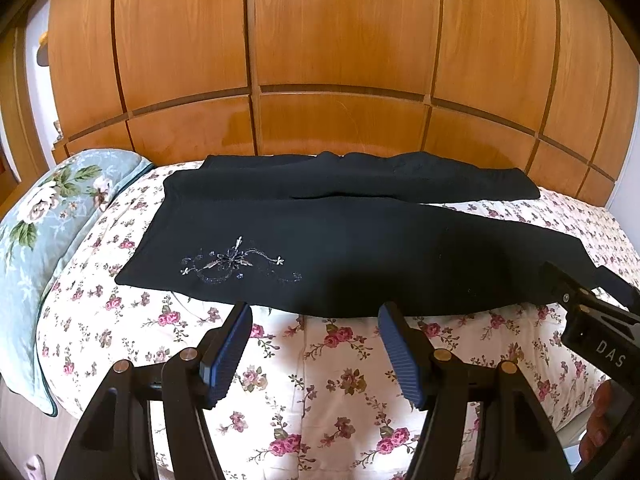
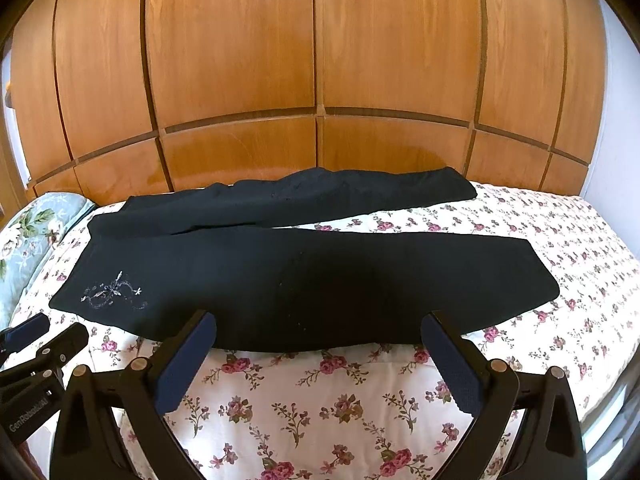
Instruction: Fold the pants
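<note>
Left wrist view cuts off the right gripper point(image 1: 568, 280) at the frame edge, its spread unreadable there; right wrist view shows it point(image 2: 320, 332) wide. Left gripper point(image 1: 316, 316) gapes wide, empty. Black embroidered pants point(image 1: 320, 248) lie flat across the rose-print bedspread point(image 1: 320, 380), bare quilt along their near edge.

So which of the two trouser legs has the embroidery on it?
The near leg, closest to both grippers; its silvery floral embroidery sits near the waist. The far leg is plain.

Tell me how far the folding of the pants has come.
Done: the black pants lie spread flat on the floral bedspread, legs apart. In hand: nothing; the left gripper and right gripper hover at the near edge, jaws open. Left: every fold.
</note>
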